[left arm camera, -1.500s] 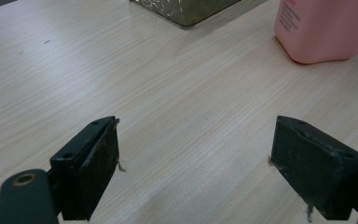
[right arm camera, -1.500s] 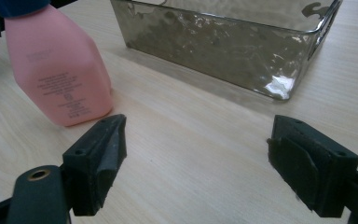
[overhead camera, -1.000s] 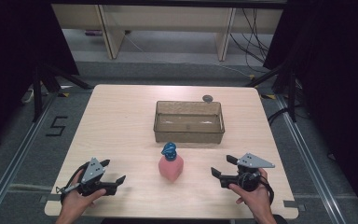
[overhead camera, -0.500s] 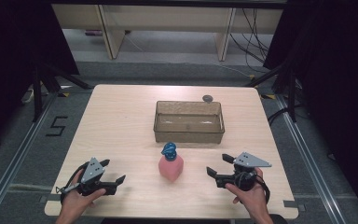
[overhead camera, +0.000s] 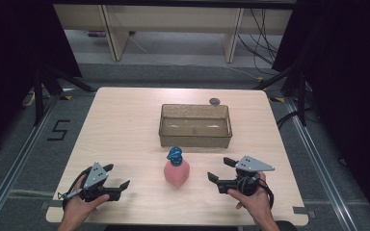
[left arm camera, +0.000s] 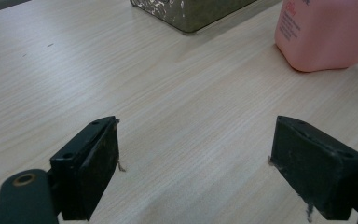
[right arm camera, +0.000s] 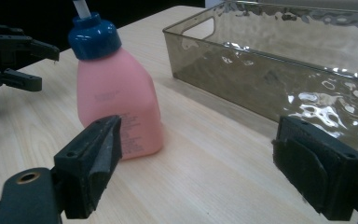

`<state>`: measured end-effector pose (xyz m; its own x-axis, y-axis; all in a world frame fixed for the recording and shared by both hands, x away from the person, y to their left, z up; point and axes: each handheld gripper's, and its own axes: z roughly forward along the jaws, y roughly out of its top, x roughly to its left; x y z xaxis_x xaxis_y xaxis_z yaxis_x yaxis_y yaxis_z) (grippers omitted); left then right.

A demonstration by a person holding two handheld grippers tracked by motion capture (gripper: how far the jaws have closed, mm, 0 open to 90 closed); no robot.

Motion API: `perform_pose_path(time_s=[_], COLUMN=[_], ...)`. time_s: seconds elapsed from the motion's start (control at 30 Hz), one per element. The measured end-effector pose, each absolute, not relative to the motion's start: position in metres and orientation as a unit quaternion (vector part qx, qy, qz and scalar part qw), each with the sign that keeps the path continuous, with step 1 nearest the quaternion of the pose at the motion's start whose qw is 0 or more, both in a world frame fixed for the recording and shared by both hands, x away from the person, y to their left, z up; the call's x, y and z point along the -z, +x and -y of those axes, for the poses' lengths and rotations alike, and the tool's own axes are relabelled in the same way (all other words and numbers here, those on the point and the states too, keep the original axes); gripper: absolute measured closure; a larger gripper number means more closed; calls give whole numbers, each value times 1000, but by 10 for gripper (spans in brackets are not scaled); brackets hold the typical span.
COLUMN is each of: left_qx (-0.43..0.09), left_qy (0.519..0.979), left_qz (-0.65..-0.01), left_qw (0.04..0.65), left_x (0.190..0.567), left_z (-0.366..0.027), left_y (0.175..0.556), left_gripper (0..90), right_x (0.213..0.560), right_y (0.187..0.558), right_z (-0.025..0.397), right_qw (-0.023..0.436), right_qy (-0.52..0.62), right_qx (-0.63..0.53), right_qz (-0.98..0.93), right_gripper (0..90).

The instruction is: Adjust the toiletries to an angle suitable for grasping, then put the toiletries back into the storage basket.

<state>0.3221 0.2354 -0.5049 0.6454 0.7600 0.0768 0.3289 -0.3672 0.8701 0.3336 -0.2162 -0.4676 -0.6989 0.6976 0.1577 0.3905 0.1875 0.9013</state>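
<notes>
A pink bottle (overhead camera: 176, 172) with a blue cap stands upright near the table's front middle. It appears again in the right gripper view (right arm camera: 116, 105) and its base at the top right of the left gripper view (left arm camera: 328, 32). Behind it sits a clear smoky plastic bin (overhead camera: 195, 125), (right arm camera: 279, 70), with nothing visible inside. My left gripper (overhead camera: 116, 176), (left arm camera: 196, 163) rests at the front left, open, jaws wide over bare wood. To the bottle's right, my right gripper (overhead camera: 221, 169), (right arm camera: 196, 163) is open, nothing between its jaws.
A small dark round object (overhead camera: 215, 101) lies at the table's far edge behind the bin. The light wooden table (overhead camera: 125, 125) has bare room to the left. Dark stands and cables surround it on the floor.
My right gripper has moved left, closer to the pink bottle. The left gripper and the bottle have stayed put.
</notes>
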Motion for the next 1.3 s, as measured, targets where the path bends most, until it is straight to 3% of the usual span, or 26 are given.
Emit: perform_pose_path(time_s=[1.3], left_qx=[-239], left_qy=[793], left_qz=[-351], left_qw=[437], left_x=[508], left_z=[-235], left_y=[321], left_gripper=[148], right_x=[465], right_y=[347], right_z=[169], right_qw=[113], right_qy=[309], right_qx=[-542], right_qz=[-774], right_gripper=[159])
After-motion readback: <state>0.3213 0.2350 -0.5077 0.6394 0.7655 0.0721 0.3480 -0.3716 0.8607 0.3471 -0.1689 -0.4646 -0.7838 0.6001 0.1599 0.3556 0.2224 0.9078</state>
